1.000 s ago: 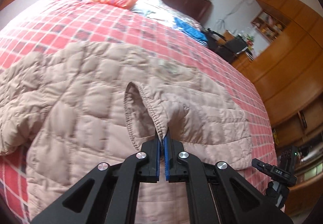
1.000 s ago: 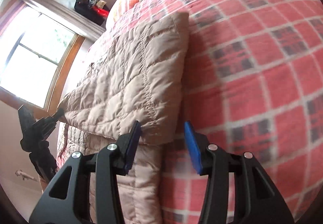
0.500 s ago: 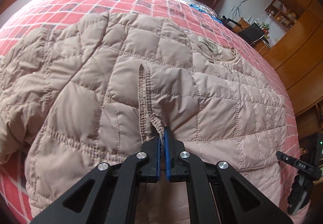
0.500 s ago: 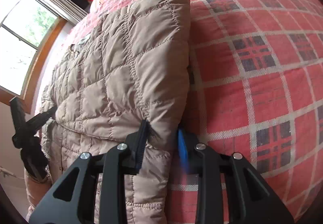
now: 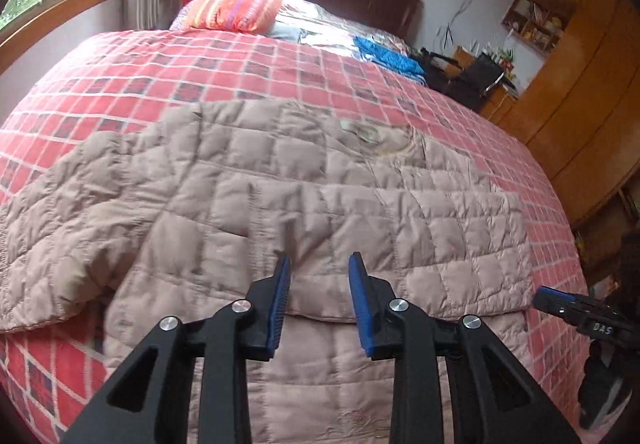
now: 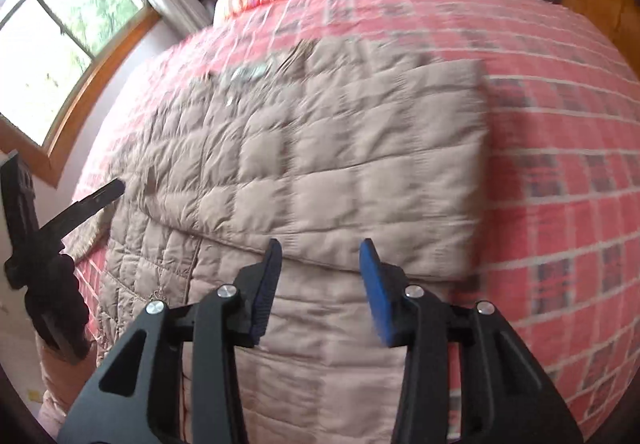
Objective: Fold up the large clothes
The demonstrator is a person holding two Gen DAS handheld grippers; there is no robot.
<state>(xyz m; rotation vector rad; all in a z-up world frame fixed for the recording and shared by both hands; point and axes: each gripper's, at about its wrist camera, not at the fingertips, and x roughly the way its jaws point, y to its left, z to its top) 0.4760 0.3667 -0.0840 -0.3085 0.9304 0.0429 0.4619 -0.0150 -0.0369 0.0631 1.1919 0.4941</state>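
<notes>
Two sets of tongs hang over the bed, and both stand wide with nothing between their blue pads. The left tongs (image 5: 318,268) hover above the beige quilted jacket (image 5: 280,203), which lies spread flat on the red checked bedspread (image 5: 160,71) at the near end of the bed. One panel of the jacket is folded over the rest, its lower edge running across just beyond the fingertips. A sleeve trails off to the left and bunches near the bed's edge; where it ends is hard to follow. The neck end with a pale label lies at the far side, blurred. The jacket's near hem runs under the tongs and out of view.

The right tongs (image 6: 320,256) are likewise spread and empty, poised just above the folded panel's edge of the jacket (image 6: 340,163). Motion blur smears the bedspread (image 6: 560,163) on the right, so the checks there read only as streaks. At the far left of that view the other tool shows as a dark shape, partly cut off.

Farther off, a striped orange pillow (image 5: 234,7) sits at the head of the bed, with a blue cloth (image 5: 386,53) to its right. Wooden cabinets (image 5: 580,91) stand along the right wall, their contents too small to name.
</notes>
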